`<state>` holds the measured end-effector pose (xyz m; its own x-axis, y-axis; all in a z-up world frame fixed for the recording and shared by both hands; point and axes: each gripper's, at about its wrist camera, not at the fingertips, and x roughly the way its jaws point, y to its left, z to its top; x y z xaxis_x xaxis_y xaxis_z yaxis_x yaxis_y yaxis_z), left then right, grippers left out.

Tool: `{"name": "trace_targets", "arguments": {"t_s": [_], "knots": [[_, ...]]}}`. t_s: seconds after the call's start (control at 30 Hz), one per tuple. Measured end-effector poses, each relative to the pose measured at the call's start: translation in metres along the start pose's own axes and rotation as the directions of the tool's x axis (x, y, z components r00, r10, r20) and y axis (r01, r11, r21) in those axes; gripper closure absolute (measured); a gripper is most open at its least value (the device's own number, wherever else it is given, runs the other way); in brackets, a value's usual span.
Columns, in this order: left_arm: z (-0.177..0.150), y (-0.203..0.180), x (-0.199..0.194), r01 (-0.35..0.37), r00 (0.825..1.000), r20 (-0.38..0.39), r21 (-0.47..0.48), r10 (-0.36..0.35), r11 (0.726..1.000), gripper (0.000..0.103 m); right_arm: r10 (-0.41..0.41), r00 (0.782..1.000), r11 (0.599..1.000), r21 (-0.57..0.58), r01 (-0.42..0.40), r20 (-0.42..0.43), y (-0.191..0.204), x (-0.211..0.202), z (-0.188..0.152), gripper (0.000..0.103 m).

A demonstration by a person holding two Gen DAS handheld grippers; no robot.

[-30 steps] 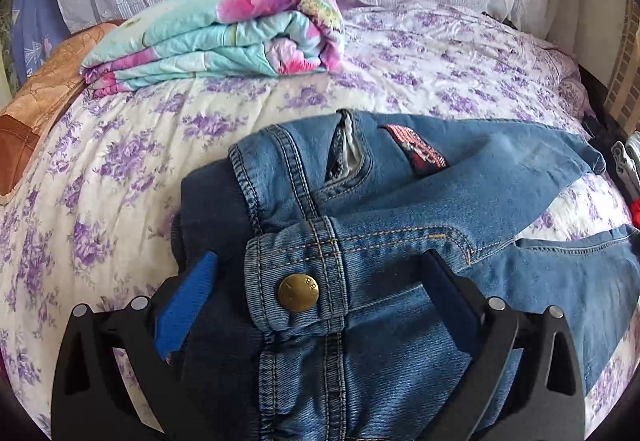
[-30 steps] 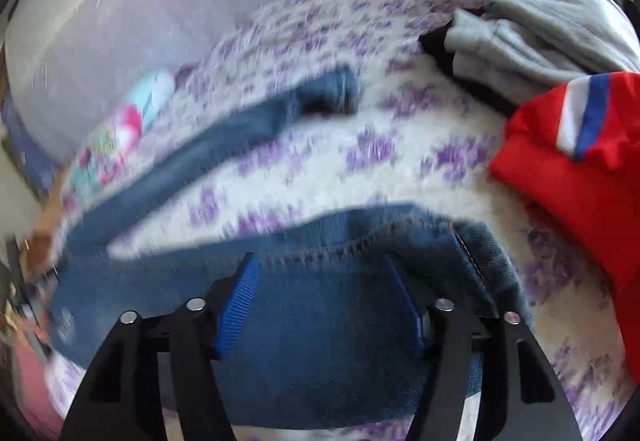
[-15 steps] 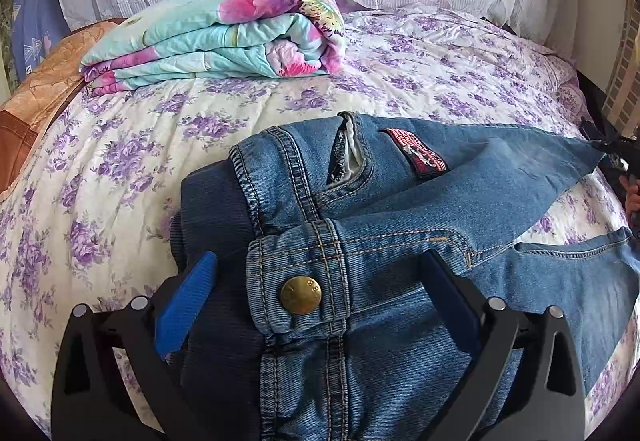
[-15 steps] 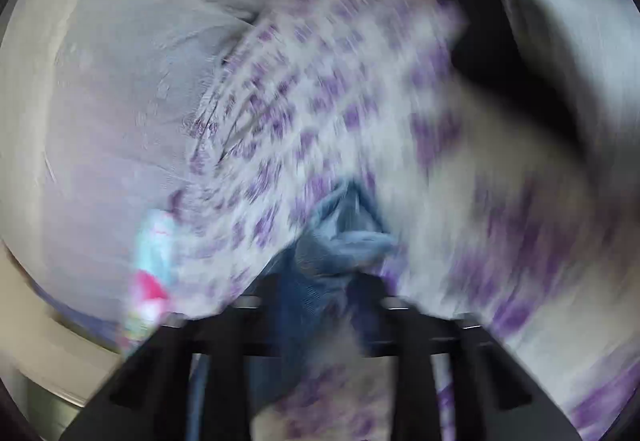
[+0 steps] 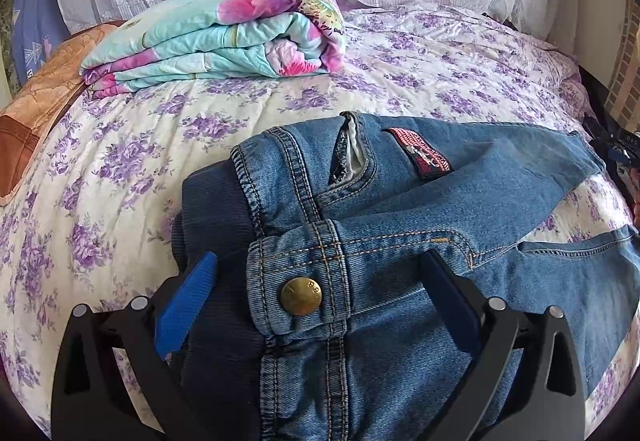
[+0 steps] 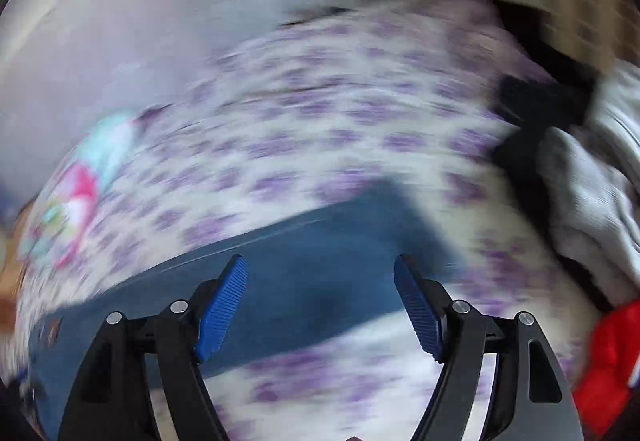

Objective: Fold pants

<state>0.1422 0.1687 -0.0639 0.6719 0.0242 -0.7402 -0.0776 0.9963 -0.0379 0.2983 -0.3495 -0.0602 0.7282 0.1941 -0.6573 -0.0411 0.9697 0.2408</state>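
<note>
Blue jeans (image 5: 400, 225) lie on the flowered bedspread (image 5: 120, 145), waist toward me, brass button (image 5: 301, 296) showing and one leg folded across the other. My left gripper (image 5: 320, 273) is open over the waistband, its blue pads on either side of the button. In the blurred right wrist view, my right gripper (image 6: 320, 277) is open and empty above a jeans leg (image 6: 320, 241) lying flat on the bed.
A folded turquoise and pink quilt (image 5: 224, 37) lies at the far side of the bed. An orange-brown cushion (image 5: 36, 109) is at the left. Grey clothes (image 6: 592, 193) and a red garment (image 6: 608, 357) lie at the right.
My right gripper held a jeans leg end half a second ago; now it is open and empty, with the leg flat on the bed. The left gripper has hardly moved.
</note>
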Motion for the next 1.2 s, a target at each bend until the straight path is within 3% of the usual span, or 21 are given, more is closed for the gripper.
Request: {"name": "trace_targets", "arguments": {"t_s": [0.07, 0.1, 0.17, 0.2, 0.27, 0.33, 0.4, 0.5, 0.57, 0.67, 0.73, 0.8, 0.83, 0.87, 0.93, 1.03, 1.13, 1.2], "knots": [[0.000, 0.000, 0.000, 0.004, 1.000, -0.001, -0.002, -0.004, 1.000, 0.005, 0.097, 0.994, 0.990, -0.099, -0.101, -0.039, 0.035, 0.003, -0.010, 0.007], [0.000, 0.000, 0.000, 0.005, 1.000, -0.002, -0.003, -0.005, 1.000, 0.005, 0.098, 0.993, 0.985, -0.134, -0.106, -0.063, 0.049, 0.008, -0.017, 0.007], [0.000, 0.000, 0.001, 0.007, 1.000, -0.005, -0.005, -0.007, 1.000, 0.005, 0.008, 0.989, 0.976, -0.213, -0.039, -0.148, 0.063, 0.031, -0.031, 0.004], [0.000, 0.001, 0.002, 0.009, 1.000, -0.008, -0.005, -0.009, 1.000, 0.005, -0.073, 0.972, 0.965, -0.261, 0.013, -0.224, 0.064, 0.054, -0.040, 0.003], [0.001, 0.000, 0.003, 0.006, 1.000, -0.014, -0.001, -0.006, 1.000, 0.004, -0.083, 0.973, 0.965, -0.259, 0.025, -0.215, 0.062, 0.053, -0.042, 0.004], [0.001, 0.000, 0.002, 0.008, 1.000, -0.013, 0.001, -0.008, 1.000, 0.005, -0.169, 0.962, 0.959, -0.260, 0.110, -0.215, 0.076, 0.040, -0.033, 0.004], [0.003, 0.003, -0.003, 0.014, 1.000, -0.003, 0.004, -0.014, 1.000, 0.005, -0.052, 0.984, 0.958, -0.288, 0.002, -0.168, 0.106, 0.015, -0.036, 0.004], [0.005, 0.017, -0.022, -0.019, 0.996, 0.087, -0.039, 0.022, 0.999, 0.005, 0.061, 0.989, 0.904, -0.412, -0.112, -0.134, 0.169, -0.007, -0.053, 0.004], [0.004, 0.030, -0.027, -0.052, 0.992, 0.110, -0.078, 0.060, 0.996, 0.005, 0.136, 0.979, 0.862, -0.470, -0.192, -0.150, 0.207, -0.022, -0.068, 0.004], [0.001, 0.051, -0.023, -0.082, 0.992, 0.080, -0.148, 0.094, 0.986, 0.005, 0.220, 0.950, 0.790, -0.531, -0.307, -0.221, 0.262, -0.025, -0.094, 0.004], [-0.003, 0.063, -0.015, -0.096, 0.993, 0.045, -0.177, 0.105, 0.980, 0.004, 0.209, 0.939, 0.745, -0.577, -0.333, -0.273, 0.290, -0.018, -0.116, 0.004], [-0.007, 0.073, -0.013, -0.035, 0.998, 0.035, -0.215, 0.044, 0.976, 0.004, 0.067, 0.943, 0.680, -0.677, -0.282, -0.326, 0.314, 0.002, -0.150, 0.003], [-0.007, 0.074, -0.013, -0.025, 0.999, 0.030, -0.220, 0.033, 0.975, 0.004, 0.057, 0.952, 0.662, -0.702, -0.262, -0.302, 0.317, 0.002, -0.158, 0.003], [-0.007, 0.075, -0.015, -0.038, 0.998, 0.032, -0.211, 0.046, 0.977, 0.004, 0.071, 0.956, 0.660, -0.705, -0.258, -0.283, 0.318, -0.003, -0.157, 0.003], [0.002, 0.074, -0.026, -0.068, 0.996, 0.043, -0.162, 0.076, 0.984, 0.004, 0.054, 0.939, 0.655, -0.698, -0.291, -0.341, 0.318, -0.008, -0.144, 0.004], [0.021, 0.080, -0.046, 0.012, 0.996, 0.093, -0.126, -0.001, 0.992, 0.004, 0.181, 0.925, 0.654, -0.662, -0.366, -0.333, 0.310, -0.035, -0.115, 0.003], [0.049, 0.084, -0.046, 0.107, 0.992, 0.071, -0.058, -0.103, 0.993, 0.004, 0.228, 0.891, 0.609, -0.657, -0.445, -0.392, 0.305, -0.040, -0.097, 0.003], [0.063, 0.083, -0.038, 0.117, 0.992, 0.037, -0.012, -0.117, 0.993, 0.005, 0.175, 0.875, 0.557, -0.688, -0.466, -0.451, 0.304, -0.033, -0.097, 0.003]]}}
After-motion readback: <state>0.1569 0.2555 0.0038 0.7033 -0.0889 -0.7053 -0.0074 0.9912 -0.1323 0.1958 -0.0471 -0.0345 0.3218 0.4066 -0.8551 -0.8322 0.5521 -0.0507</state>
